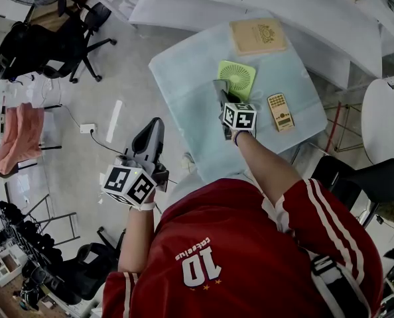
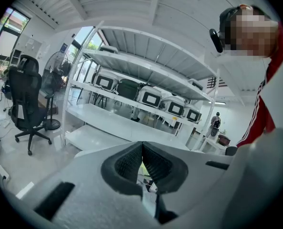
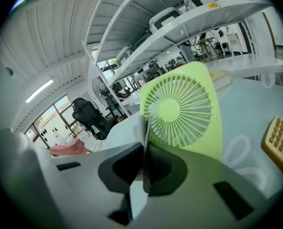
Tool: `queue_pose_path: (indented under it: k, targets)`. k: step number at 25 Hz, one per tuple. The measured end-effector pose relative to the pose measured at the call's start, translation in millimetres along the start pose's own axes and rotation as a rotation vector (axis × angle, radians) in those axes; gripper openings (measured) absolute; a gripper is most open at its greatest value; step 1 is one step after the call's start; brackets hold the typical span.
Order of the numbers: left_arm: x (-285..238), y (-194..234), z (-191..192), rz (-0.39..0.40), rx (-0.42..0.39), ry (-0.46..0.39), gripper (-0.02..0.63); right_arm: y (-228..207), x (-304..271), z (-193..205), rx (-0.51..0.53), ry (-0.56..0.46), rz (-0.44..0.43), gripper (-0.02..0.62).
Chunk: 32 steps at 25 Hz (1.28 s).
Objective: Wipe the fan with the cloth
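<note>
A flat lime-green fan [image 1: 237, 79] lies grille-up on the pale blue table [image 1: 184, 85]. In the right gripper view the fan [image 3: 182, 111] fills the space just beyond the jaws. My right gripper [image 1: 221, 101] hovers at the fan's near left corner, shut on a thin grey cloth [image 3: 145, 137] that stands edge-on between the jaws. The cloth [image 1: 219, 87] pokes out toward the fan. My left gripper [image 1: 154, 130] is held off the table's left side, over the floor. Its jaws [image 2: 142, 157] meet with nothing between them.
A tan book [image 1: 258, 36] lies at the table's far edge and a tan calculator [image 1: 280, 111] to the right of the fan. Black office chairs [image 1: 64, 45] and a pink cloth on a rack [image 1: 18, 138] stand at the left. White shelving runs along the back.
</note>
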<state>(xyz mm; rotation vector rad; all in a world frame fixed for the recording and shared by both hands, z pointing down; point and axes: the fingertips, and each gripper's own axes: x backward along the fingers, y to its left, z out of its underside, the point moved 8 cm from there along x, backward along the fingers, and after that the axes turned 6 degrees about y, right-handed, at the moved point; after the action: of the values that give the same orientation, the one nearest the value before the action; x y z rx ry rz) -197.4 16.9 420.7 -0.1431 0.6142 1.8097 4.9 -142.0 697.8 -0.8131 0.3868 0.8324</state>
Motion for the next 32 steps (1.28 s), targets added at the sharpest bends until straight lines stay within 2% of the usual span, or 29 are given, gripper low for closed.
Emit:
queue_pose_path:
  k: [32]
  targets:
    - [-22, -10, -1, 0.056, -0.012, 0.004, 0.003, -28, 21, 3, -0.052, -0.012, 0.049, 0.011]
